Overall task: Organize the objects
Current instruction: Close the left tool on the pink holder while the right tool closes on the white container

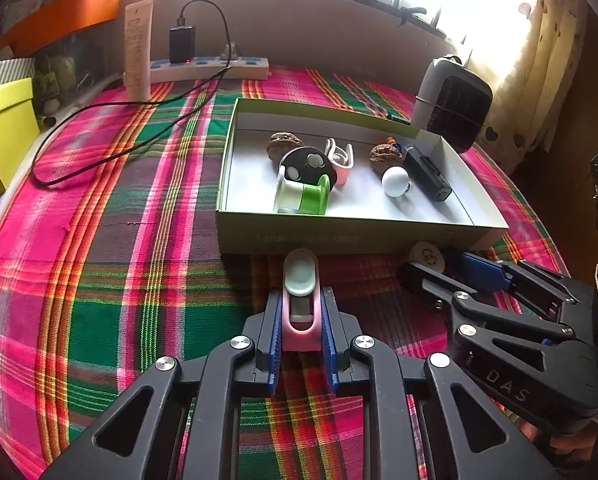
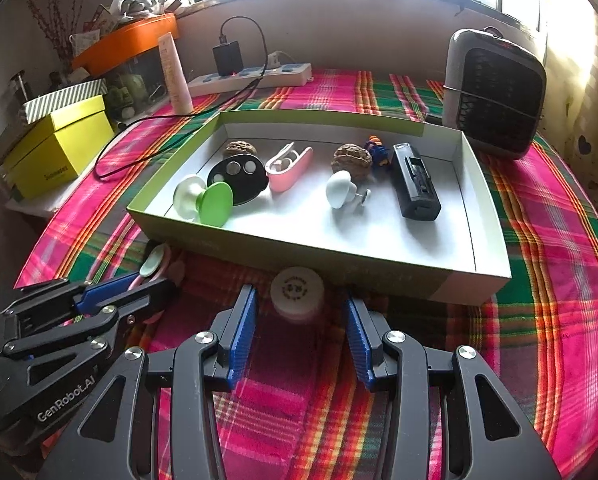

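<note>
**A:** What does the left gripper (image 1: 301,330) carry?

**B:** A small pink clip-like holder (image 1: 300,300) with a pale mint oval pad at its far end. The jaws are clamped on its pink sides, and it points toward the near wall of the tray (image 1: 339,236). It sits low over the plaid cloth (image 1: 99,280) on the desk, just outside the tray.

**A:** And the right gripper (image 2: 301,332)?

**B:** Its jaws stand apart, with a round cream-lidded pot (image 2: 297,294) between and just ahead of the blue pads, not pressed by them. The pot rests on the cloth, close against the tray's near wall.

**A:** What lies in the tray?

**B:** It is a shallow, white-lined cardboard box with green sides. From left to right: a white-and-green spool (image 2: 205,200), a black oval disc with three metal studs (image 2: 238,178), a second pink clip (image 2: 289,166), two walnuts (image 2: 351,160) (one behind the disc), a white knob with a screw (image 2: 341,190), a small blue-and-orange figure (image 2: 377,152) and a black rectangular device (image 2: 415,182).

**A:** Outside the tray?

**B:** A yellow box (image 2: 59,148) at left, a power strip (image 2: 251,74) behind, a grey fan heater (image 2: 495,92) at right.
</note>
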